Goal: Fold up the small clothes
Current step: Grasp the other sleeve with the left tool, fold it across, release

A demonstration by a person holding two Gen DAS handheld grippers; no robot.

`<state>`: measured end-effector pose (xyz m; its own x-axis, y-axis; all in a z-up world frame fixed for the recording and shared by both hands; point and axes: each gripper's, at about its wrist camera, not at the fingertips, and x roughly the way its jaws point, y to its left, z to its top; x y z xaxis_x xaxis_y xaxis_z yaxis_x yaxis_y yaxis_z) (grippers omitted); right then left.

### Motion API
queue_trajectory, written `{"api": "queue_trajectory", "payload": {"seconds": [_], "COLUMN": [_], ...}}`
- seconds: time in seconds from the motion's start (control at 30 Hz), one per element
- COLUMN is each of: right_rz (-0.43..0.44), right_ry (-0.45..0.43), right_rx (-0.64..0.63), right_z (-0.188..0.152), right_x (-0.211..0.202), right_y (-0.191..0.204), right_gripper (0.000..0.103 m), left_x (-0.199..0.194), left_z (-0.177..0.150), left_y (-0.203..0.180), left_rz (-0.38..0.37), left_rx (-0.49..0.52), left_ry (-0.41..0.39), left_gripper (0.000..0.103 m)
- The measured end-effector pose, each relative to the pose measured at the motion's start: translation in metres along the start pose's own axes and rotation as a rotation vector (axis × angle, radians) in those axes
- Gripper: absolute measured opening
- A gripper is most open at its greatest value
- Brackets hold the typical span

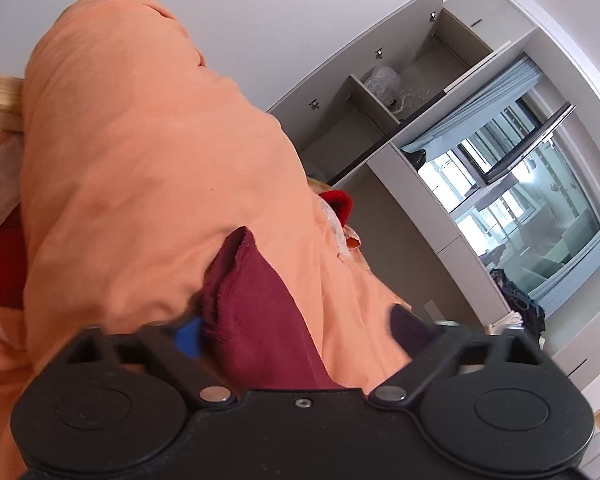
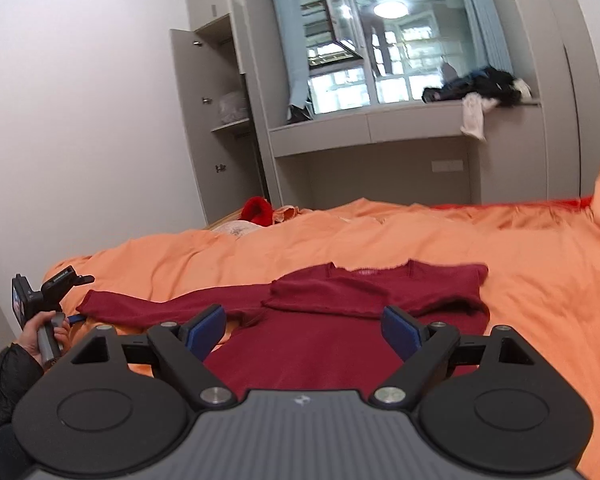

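Maroon knit sweater [image 2: 324,332], one piece, lies flat on the orange bedspread [image 2: 520,264], neckline away from the right camera. One sleeve is folded across the chest; the other stretches out straight toward the left of the right wrist view. Hem edge is frayed.

Right hand-held gripper [image 2: 305,326]: blue pads wide apart above the sweater body, nothing between them, gripping nothing.

Left hand-held gripper [image 1: 296,334]: jaws partly open, the outstretched sleeve end lying between them; one blue pad touches the cloth, the other finger stands clear. A hand [image 2: 46,338] holds its handle at the bed's edge.

Open wardrobe [image 2: 228,120]: one shelf carries a pale bundle, contents unclear. One red garment [image 2: 256,210] lies at the bed's far edge. One dark clothes heap [image 2: 476,84] sits on the window ledge.
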<state>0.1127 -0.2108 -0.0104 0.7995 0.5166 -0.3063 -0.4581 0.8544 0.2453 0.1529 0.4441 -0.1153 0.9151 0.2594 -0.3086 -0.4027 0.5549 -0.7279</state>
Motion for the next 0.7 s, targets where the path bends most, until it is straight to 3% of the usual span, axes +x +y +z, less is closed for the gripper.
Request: {"api": "queue_trajectory", "payload": {"seconds": [0.03,0.1,0.23,0.37,0.57,0.7], "right_rz": [-0.001,0.002,-0.018,-0.037,-0.098,-0.109], "right_ry": [0.002,0.003,-0.020,-0.015,0.090,0.158], "right_rx": [0.010,0.028,0.046,0.113,0.117,0.096], "right_z": [-0.001,-0.004,-0.009,-0.016,-0.028,-0.036], "right_x": [0.000,0.000,-0.009,-0.008,0.015,0.033], "right_y": [-0.002,-0.004,-0.015,-0.035,-0.070,-0.085], "right_gripper": [0.089,0.089,0.089,0.089,0.089,0.089], "left_x": [0.007,0.018,0.007,-0.004,0.003,0.021], "left_z": [0.001,0.002,0.002,0.003,-0.024,-0.077], "left_y": [-0.001,-0.002,-0.012,-0.067,-0.204,-0.306], "left_rz": [0.018,0.049,-0.016,-0.038,-0.121,-0.195], "left_rx": [0.001,0.016,0.020,0.106,0.341,0.496], "left_ry": [0.025,0.076,0.067,0.047,0.096,0.150], "left_gripper": [0.058,0.001,0.004,0.004,0.004,0.004]}}
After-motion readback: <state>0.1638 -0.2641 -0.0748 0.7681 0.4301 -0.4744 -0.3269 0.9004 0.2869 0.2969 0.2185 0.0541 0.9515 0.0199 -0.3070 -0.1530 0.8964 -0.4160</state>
